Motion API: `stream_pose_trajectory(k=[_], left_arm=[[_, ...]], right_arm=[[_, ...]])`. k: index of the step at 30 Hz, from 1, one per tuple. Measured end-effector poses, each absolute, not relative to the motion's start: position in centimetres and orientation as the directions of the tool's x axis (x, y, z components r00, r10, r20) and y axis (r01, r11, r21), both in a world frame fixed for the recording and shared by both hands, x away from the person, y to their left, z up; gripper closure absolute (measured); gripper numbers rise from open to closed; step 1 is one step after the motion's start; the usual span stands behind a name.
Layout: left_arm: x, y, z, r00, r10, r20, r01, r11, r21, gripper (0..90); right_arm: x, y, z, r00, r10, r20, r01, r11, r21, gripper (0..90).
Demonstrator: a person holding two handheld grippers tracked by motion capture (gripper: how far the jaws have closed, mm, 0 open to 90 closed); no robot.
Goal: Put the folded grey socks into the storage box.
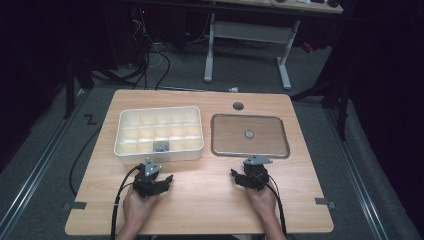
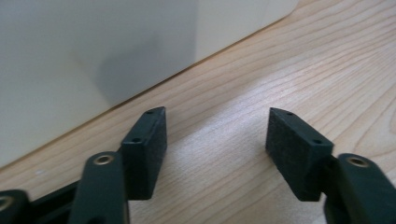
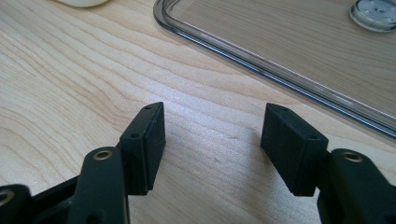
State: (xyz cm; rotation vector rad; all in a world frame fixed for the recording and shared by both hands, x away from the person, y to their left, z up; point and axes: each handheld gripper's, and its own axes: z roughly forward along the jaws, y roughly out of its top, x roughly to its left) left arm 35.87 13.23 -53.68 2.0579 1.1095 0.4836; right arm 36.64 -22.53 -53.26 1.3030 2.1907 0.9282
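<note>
Grey item [image 1: 161,146] in the front row of the white divided box [image 1: 159,156]: too small from the high view for me to tell what it is. Same for the small round thing [image 1: 249,134] on the clear tray [image 1: 250,154]; in my right gripper view it's cut by the top-right edge. In my left gripper view the box wall is blurred and runs off the top and left. My forearms are cut off at the bottom of the high view.

High view: above the near edge, looking forward and down over the whole light wooden table [image 1: 200,200]. Gripper views: low, close, along black jaws. Shared: cream plastic compartment box [image 1: 160,131] [image 2: 93,56]; clear rounded plastic tray [image 1: 250,136] [image 3: 280,46].
</note>
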Motion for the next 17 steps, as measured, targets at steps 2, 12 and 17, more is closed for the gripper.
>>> stream_pose_trajectory(k=[2,12,17], left_arm=[[35.79,13.14,-53.69,0.545,0.839,-0.013,0.557,-0.350,0.753,37.6],[35.79,13.17,-53.69,0.546,0.838,-0.019,0.559,-0.348,0.753,37.0],[35.79,13.17,-53.69,0.546,0.838,-0.018,0.559,-0.348,0.753,37.0]], right_arm=[[36.64,-22.53,-53.26,-0.469,0.883,-0.022,0.599,0.336,0.727,40.3],[36.64,-22.53,-53.26,-0.469,0.883,-0.021,0.599,0.336,0.727,40.2],[36.64,-22.53,-53.26,-0.470,0.883,-0.022,0.598,0.336,0.727,40.2]])
